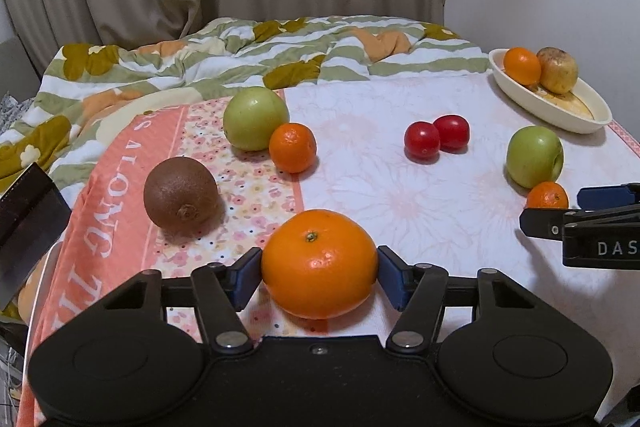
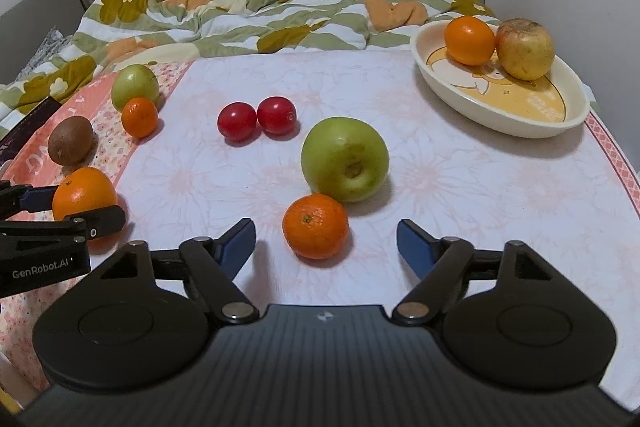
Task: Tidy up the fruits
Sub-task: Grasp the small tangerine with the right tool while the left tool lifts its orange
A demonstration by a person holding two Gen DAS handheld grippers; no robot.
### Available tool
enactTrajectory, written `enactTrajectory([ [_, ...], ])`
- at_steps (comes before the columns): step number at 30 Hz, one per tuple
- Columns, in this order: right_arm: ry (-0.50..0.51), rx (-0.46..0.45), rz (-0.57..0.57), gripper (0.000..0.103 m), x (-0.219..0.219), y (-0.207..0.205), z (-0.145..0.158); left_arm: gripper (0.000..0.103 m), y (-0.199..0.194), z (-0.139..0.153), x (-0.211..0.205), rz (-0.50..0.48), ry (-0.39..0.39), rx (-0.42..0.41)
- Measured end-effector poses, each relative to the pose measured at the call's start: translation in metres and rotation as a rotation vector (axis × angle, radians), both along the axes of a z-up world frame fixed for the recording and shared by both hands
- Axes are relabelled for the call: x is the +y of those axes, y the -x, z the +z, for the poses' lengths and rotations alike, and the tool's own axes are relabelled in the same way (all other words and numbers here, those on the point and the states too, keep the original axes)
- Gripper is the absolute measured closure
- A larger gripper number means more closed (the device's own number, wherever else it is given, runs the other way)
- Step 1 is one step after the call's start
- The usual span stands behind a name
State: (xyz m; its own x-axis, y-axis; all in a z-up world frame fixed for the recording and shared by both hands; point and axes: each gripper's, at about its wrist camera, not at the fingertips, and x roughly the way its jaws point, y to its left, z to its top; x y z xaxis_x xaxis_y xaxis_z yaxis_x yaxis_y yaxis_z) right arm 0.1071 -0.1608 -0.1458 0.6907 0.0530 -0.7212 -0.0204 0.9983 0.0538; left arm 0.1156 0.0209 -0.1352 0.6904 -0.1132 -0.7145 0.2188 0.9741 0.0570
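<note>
My left gripper (image 1: pixel 319 269) is shut on a large orange (image 1: pixel 319 263) that rests on the table; it also shows in the right wrist view (image 2: pixel 83 193). My right gripper (image 2: pixel 326 245) is open, its blue fingers on either side of a small mandarin (image 2: pixel 316 225) without touching it. A green apple (image 2: pixel 345 158) lies just behind that mandarin. Two red tomatoes (image 2: pixel 256 119) lie mid-table. A kiwi (image 1: pixel 181 191), another green apple (image 1: pixel 255 117) and another mandarin (image 1: pixel 292 147) lie at the left. A cream dish (image 2: pixel 520 121) at the far right holds an orange (image 2: pixel 469 40) and a yellowish fruit (image 2: pixel 525 49).
The table has a pale floral cloth (image 2: pixel 440 179) with a pink border. A rumpled striped quilt (image 2: pixel 256 19) lies behind it, with curtains beyond. A dark flat object (image 1: pixel 28 223) sits at the table's left edge.
</note>
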Motion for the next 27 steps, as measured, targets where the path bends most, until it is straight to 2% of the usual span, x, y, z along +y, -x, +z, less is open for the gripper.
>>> enactTrajectory([
  [9, 0.007, 0.005, 0.013, 0.032, 0.008, -0.004, -0.003, 0.038, 0.003, 0.002, 0.002, 0.000, 0.011, 0.009],
  [13, 0.009, 0.003, 0.009, 0.051, 0.010, -0.005, -0.003, 0.039, 0.006, 0.002, 0.007, 0.009, 0.015, 0.012],
  [20, 0.014, -0.012, 0.016, 0.052, 0.014, -0.004, 0.003, 0.039, 0.014, 0.007, 0.017, 0.043, 0.031, 0.010],
  [27, 0.016, -0.034, 0.031, 0.052, 0.019, 0.006, 0.021, 0.039, 0.025, 0.025, 0.022, 0.059, 0.046, -0.015],
])
